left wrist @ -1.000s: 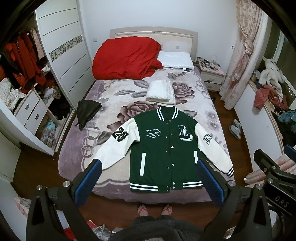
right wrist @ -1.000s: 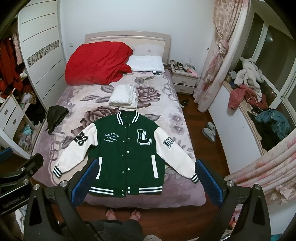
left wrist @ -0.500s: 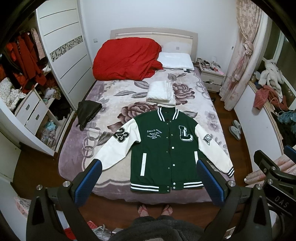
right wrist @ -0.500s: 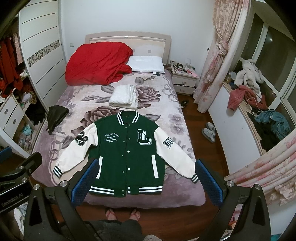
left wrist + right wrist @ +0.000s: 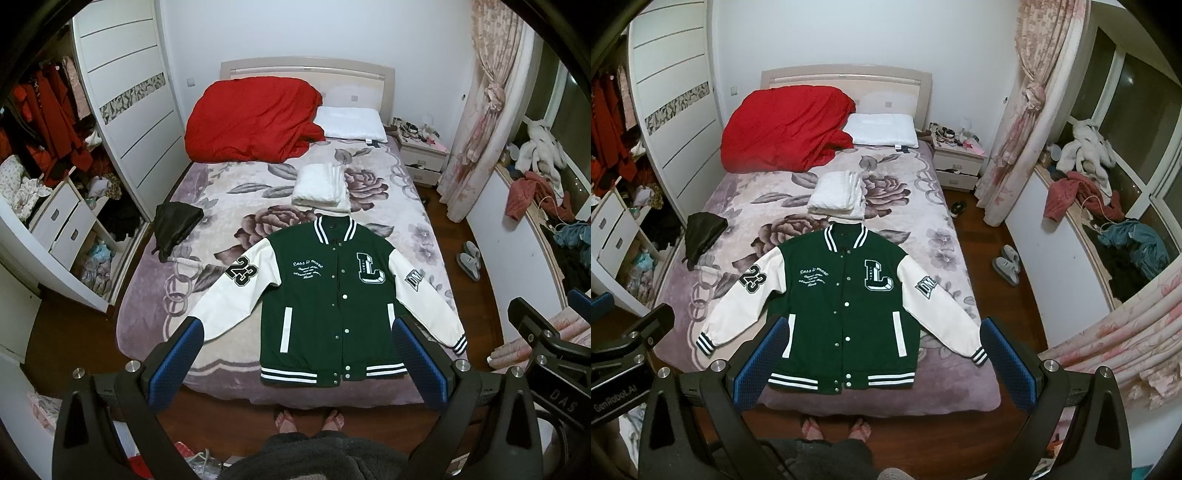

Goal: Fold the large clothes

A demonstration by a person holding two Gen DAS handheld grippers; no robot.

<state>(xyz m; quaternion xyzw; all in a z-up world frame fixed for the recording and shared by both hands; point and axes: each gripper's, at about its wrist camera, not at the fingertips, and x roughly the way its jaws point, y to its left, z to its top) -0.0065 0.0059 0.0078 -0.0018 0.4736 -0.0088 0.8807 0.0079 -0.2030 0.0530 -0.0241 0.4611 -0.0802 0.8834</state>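
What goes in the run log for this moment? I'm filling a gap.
stage: pre-grasp | jacket: flat, buttoned, sleeves spread on bed | left gripper: open, empty | right gripper: open, empty

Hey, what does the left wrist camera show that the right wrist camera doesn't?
Only the left wrist view shows the jacket's "23" sleeve running behind a blue finger pad, cuff hidden, and the right gripper's body at its right edge. Only the right wrist view shows both striped cuffs and the left gripper's body at its left edge. Both show the green varsity jacket spread flat and snapped shut on the bed, the folded white stack, and open, empty jaws.
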